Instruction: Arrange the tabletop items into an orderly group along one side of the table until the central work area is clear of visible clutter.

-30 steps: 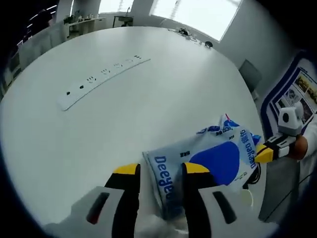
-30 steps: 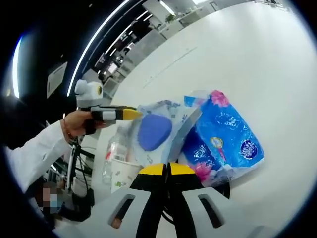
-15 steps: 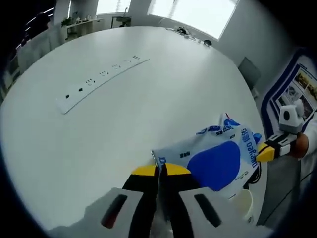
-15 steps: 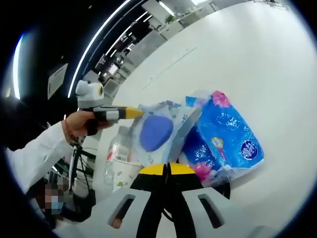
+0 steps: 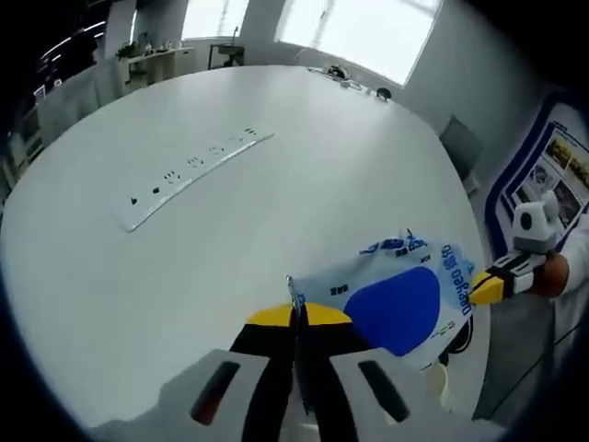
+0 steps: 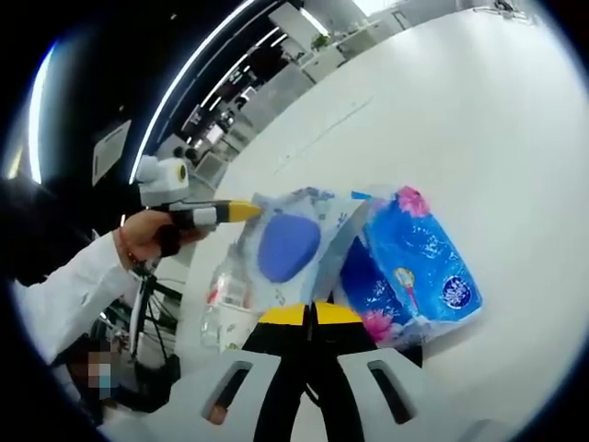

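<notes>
While both your grippers pinch opposite ends of the wipes pack (image 5: 400, 304), left gripper (image 5: 296, 318) and right gripper (image 6: 310, 315) clamped shut, it hangs above the surface (image 5: 184, 239) at 4 o'clock, beside the tissue pack (image 6: 414, 272), likely for regrouping.

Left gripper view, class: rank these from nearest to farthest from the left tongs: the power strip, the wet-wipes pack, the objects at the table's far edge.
1. Wet-wipes pack: gripped in the left tongs, extending right.
2. Power strip: mid-table, upper left.
3. Dark objects at the table's far edge, by the window.
</notes>
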Demonstrator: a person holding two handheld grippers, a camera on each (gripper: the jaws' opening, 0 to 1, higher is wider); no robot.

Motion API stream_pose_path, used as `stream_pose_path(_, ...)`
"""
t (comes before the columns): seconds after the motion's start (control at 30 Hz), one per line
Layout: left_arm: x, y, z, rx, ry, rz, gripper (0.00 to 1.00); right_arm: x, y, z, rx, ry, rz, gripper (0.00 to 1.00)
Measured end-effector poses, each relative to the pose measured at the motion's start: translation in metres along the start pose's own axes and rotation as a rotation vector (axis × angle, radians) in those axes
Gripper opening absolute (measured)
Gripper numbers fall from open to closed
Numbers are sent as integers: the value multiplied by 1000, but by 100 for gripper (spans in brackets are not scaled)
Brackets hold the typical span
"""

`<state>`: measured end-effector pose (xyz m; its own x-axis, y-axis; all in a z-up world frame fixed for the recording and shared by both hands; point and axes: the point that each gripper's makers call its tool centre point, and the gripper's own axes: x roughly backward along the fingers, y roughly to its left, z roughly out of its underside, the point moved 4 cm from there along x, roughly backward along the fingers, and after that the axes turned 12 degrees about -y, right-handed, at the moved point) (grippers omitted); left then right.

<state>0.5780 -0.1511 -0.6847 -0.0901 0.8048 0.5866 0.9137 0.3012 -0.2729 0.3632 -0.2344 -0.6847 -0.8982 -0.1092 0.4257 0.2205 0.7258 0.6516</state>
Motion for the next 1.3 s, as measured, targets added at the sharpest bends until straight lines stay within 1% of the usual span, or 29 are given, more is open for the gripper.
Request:
stream_pose_path(0.23, 19, -10, -14, -9, -34, -36, 0, 5, 4, -18, 31, -30, -32, 0)
stream_pose_path(0.37, 30, -16, -23, -7, -57, -58, 0, 9, 0, -34, 24, -54, -43, 0)
stream_pose_path(0.5, 39, -24, -30, -11, -71, -76, 0, 14, -1, -50, 40, -74, -57, 0)
stream_pose_path(0.67, 48, -36, -40, -14, -98, -100, 0, 18, -1, -64, 58, -86, -75, 0)
stream_pose_path(0.9, 61, -46, -51, -5, -138, -129, 0, 24, -4, -85, 81, -105, -100, 0)
stream_pose_path(1.03, 70, -56, -57, 11, -171, -154, 0, 26, -4, -100, 108, -112, -122, 0)
stream_pose_path(1.2, 78, -70, -65, 22, -209, -178, 0, 28, -8, -122, 139, -126, -145, 0)
stream_pose_path(1.3, 81, -81, -70, 26, -234, -194, 0, 29, -9, -133, 158, -131, -156, 0)
